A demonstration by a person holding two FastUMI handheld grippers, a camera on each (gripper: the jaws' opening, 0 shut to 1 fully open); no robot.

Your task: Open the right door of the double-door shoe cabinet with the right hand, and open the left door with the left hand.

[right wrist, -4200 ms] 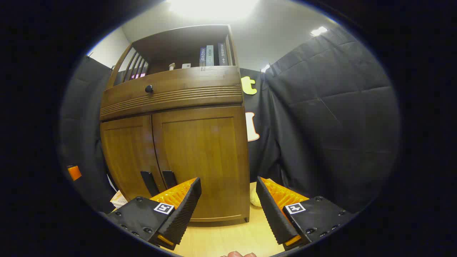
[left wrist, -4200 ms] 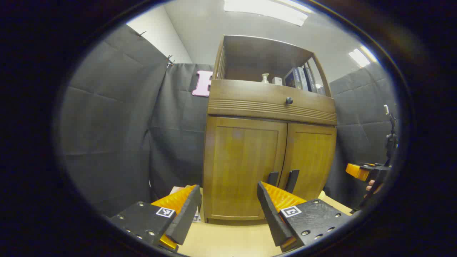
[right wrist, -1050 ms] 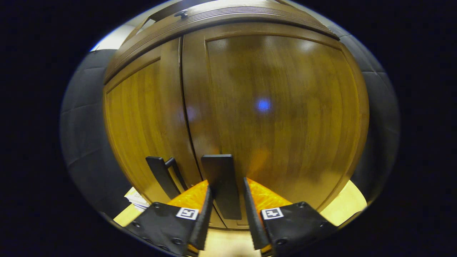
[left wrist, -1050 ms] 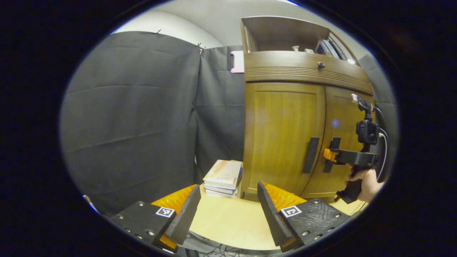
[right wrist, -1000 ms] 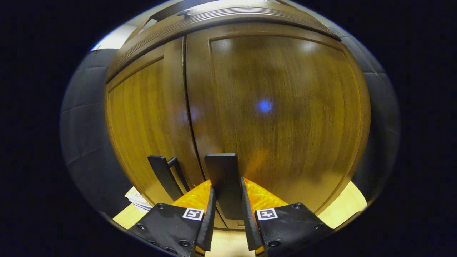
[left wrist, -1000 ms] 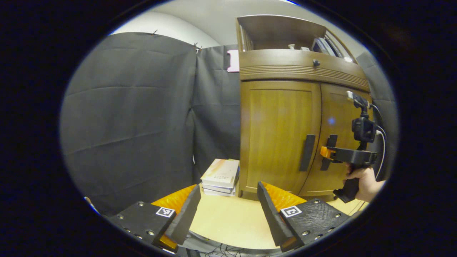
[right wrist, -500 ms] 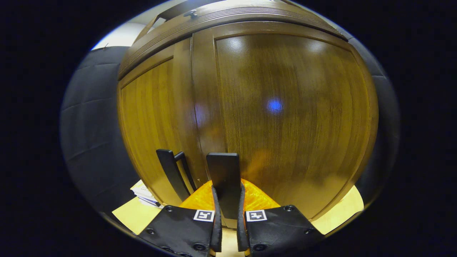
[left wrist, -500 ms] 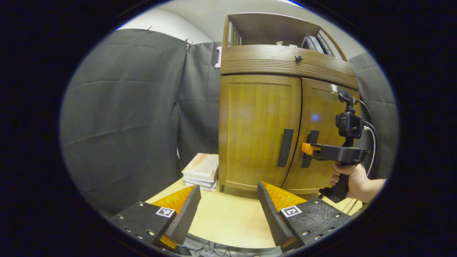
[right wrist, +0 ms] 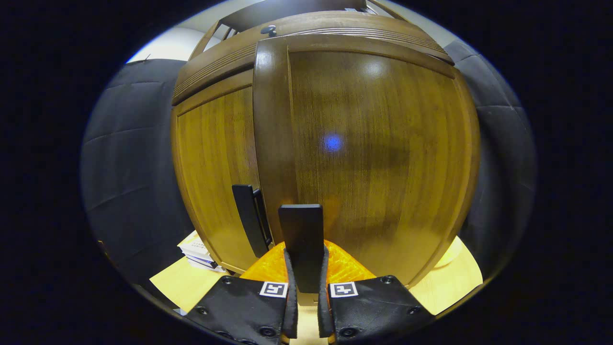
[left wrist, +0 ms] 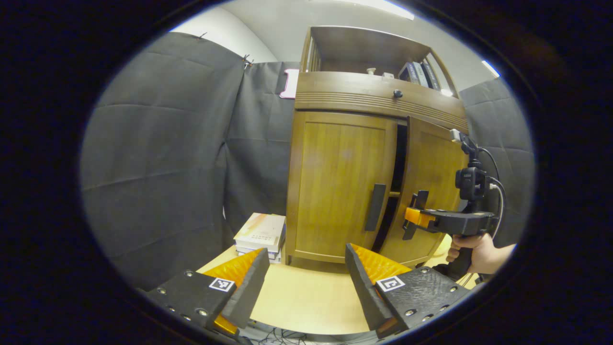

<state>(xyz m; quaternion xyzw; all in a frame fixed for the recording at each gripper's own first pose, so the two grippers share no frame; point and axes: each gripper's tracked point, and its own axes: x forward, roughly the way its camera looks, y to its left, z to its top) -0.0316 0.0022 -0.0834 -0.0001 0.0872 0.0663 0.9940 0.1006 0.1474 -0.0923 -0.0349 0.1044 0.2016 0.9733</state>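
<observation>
One door cracked, one to go.
Right gripper clamps the right door's handle; right door stands ajar. Best pull along the hinge arc. Left gripper gapes, well short of the closed left door.

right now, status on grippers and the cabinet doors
Right gripper shut on right door handle; left gripper open, short of cabinet. Right door cracked open, left door closed. Nothing blocking the swing.

right door now swung ajar
</observation>
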